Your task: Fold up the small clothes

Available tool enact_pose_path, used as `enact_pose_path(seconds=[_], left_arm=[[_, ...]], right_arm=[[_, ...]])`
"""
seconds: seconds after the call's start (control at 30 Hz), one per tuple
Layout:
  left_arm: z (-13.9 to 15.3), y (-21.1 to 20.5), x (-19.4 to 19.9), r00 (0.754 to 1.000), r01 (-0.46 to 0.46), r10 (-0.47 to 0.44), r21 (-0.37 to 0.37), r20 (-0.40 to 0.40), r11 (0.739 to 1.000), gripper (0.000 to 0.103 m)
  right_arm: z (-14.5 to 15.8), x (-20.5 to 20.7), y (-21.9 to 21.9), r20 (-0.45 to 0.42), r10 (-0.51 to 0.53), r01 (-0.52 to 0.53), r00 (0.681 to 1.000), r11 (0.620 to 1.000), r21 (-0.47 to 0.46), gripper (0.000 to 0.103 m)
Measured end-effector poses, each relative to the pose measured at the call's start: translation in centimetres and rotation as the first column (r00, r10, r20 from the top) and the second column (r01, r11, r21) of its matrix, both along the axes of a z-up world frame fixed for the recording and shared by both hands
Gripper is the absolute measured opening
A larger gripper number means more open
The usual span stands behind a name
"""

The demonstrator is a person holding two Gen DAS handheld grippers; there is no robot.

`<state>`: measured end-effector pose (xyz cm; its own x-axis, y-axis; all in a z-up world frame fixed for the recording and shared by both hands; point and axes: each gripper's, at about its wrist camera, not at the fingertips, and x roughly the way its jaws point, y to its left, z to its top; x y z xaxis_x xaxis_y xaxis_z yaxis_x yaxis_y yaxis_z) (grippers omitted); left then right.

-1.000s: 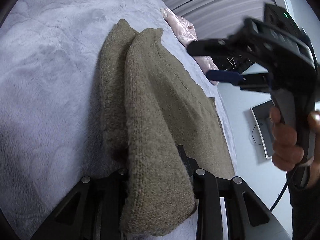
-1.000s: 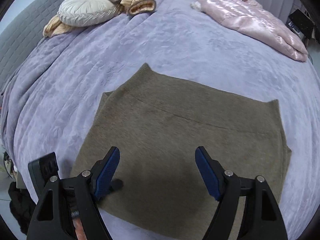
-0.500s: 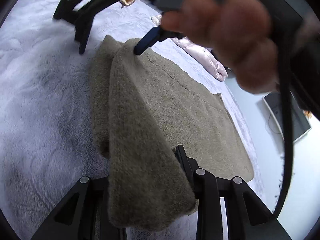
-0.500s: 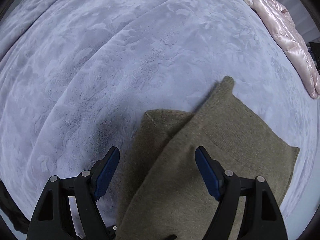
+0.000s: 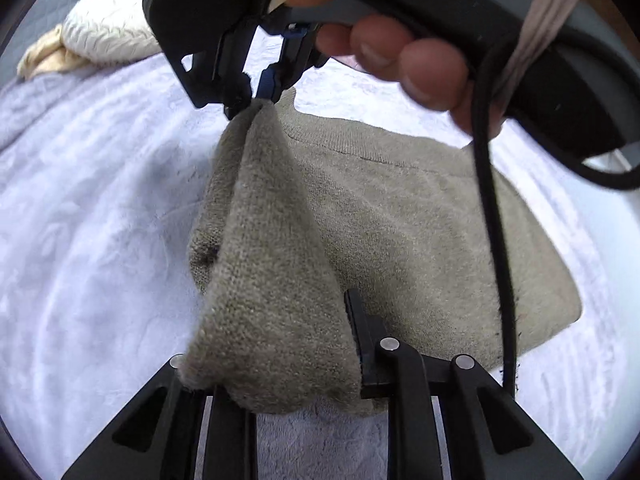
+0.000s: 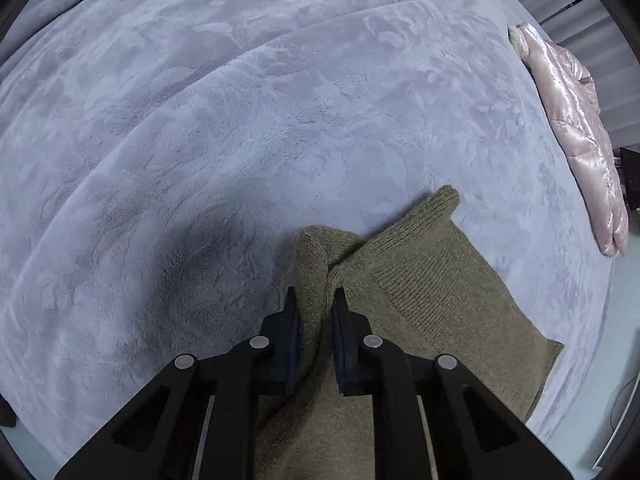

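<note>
An olive-brown knitted garment [image 5: 400, 216] lies on the lilac bedspread [image 5: 100, 220]. Its left edge is lifted and folded over. My left gripper [image 5: 280, 364] is shut on the near corner of that edge, with cloth draped over the left finger. My right gripper [image 5: 256, 96] is seen from behind in the left wrist view, held by a hand, shut on the far corner. In the right wrist view the right gripper [image 6: 314, 320] pinches a ridge of the garment [image 6: 432, 300] between its blue pads.
A pink satin jacket [image 6: 576, 128] lies at the bed's right edge. A cream round cushion [image 5: 108, 36] and tan cloth lie at the head of the bed. A black cable [image 5: 492, 208] hangs from the right gripper across the garment.
My right gripper moved to the far corner of the lifted edge and closed on it. My left gripper kept its hold and the view swung toward the head of the bed.
</note>
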<state>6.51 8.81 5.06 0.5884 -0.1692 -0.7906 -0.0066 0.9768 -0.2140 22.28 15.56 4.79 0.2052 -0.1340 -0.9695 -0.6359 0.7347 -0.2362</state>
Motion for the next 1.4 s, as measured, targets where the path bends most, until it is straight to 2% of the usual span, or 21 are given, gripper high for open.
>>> enact_pose_path(seconds=[0.17, 0.3, 0.47, 0.73, 1.0, 1.13, 1.4], left_arm=[[1.6, -3.4, 0.2, 1.0, 0.006, -0.004, 0.18, -0.01, 0.984, 0.021], [2.5, -6.7, 0.6, 1.0, 0.019, -0.016, 0.307, -0.013, 0.952, 0.021], [3.2, -10.5, 0.7, 0.999, 0.053, -0.054, 0.391, -0.007, 0.919, 0.021], [6.0, -13.6, -0.6, 0.992, 0.116, -0.124, 0.429, -0.009, 0.896, 0.021], [6.8, -17.1, 1.5, 0.977, 0.202, -0.208, 0.451, -0.038, 0.869, 0.021], [6.6, -19.7, 2.4, 0.967, 0.245, -0.249, 0.48, -0.057, 0.842, 0.021], [6.0, -26.1, 1.3, 0.942, 0.319, -0.325, 0.541, -0.088, 0.778, 0.021]], right_arm=[[2.8, -0.3, -2.4, 0.025, 0.02, -0.021, 0.999, 0.997, 0.07, 0.015], [4.7, -0.1, -4.8, 0.036, 0.021, -0.026, 0.999, 0.989, 0.143, 0.015], [7.1, 0.5, -8.7, 0.052, 0.012, -0.024, 0.999, 0.972, 0.232, 0.014], [10.2, 1.1, -16.3, 0.07, -0.064, 0.034, 0.995, 0.93, 0.367, 0.015], [11.7, 1.3, -22.2, 0.087, -0.095, 0.048, 0.992, 0.898, 0.437, 0.015], [11.8, 1.7, -24.8, 0.087, -0.099, 0.05, 0.991, 0.891, 0.451, 0.015], [10.8, 2.3, -31.6, 0.078, -0.134, 0.08, 0.988, 0.871, 0.485, 0.015]])
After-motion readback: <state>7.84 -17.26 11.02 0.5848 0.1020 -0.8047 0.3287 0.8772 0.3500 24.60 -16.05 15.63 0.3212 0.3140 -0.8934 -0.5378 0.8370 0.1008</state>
